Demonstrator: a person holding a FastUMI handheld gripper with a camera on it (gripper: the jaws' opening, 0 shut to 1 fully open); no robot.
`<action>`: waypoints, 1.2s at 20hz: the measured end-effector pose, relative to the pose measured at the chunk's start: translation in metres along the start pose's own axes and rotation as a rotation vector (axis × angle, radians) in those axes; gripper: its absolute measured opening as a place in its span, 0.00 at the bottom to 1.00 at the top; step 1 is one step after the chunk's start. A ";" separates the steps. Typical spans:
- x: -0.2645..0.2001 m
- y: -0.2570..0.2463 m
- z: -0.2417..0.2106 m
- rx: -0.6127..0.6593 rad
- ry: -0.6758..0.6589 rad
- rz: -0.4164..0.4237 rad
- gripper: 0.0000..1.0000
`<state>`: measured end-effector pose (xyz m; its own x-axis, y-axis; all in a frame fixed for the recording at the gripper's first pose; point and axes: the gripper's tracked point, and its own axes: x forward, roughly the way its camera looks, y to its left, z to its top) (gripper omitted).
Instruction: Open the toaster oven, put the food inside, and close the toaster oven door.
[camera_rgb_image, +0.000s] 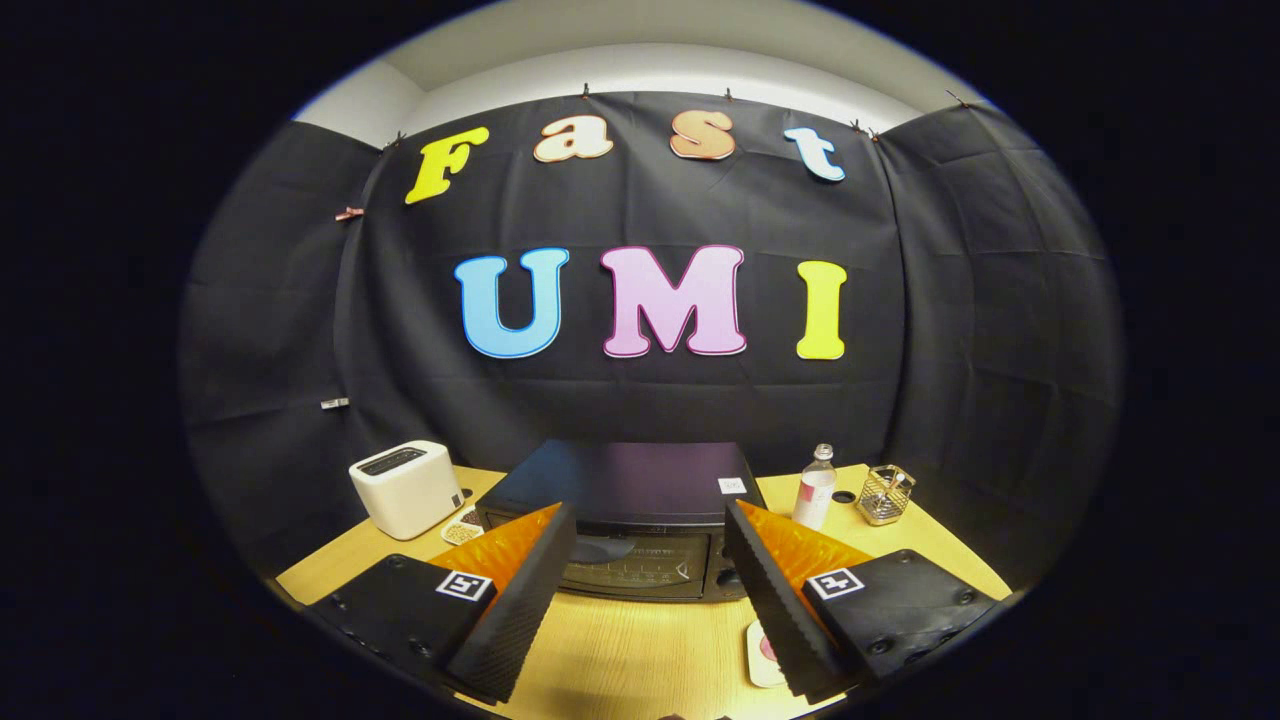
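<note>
I have the jaws (650, 535) spread wide, gripping nothing, hovering above the near part of the wooden counter (640, 650). Just beyond them sits the dark toaster oven (625, 520), its door closed, glass front facing me. A small plate with food (765, 655) lies on the counter beside the right finger, partly hidden by it. Far left, a white toaster (405, 487) stands with a little patterned dish (463, 527) next to it. Far right, I see a clear bottle (815, 487) and a wire basket (885, 495).
</note>
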<state>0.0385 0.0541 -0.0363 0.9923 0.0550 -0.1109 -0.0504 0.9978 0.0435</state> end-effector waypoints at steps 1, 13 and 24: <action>0.004 0.005 -0.004 -0.009 0.006 0.004 0.98; 0.091 0.058 -0.055 -0.061 0.128 0.004 0.98; 0.136 0.060 -0.098 -0.085 0.212 -0.052 0.98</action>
<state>0.1589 0.1251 -0.1465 0.9482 0.0010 -0.3176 -0.0182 0.9985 -0.0510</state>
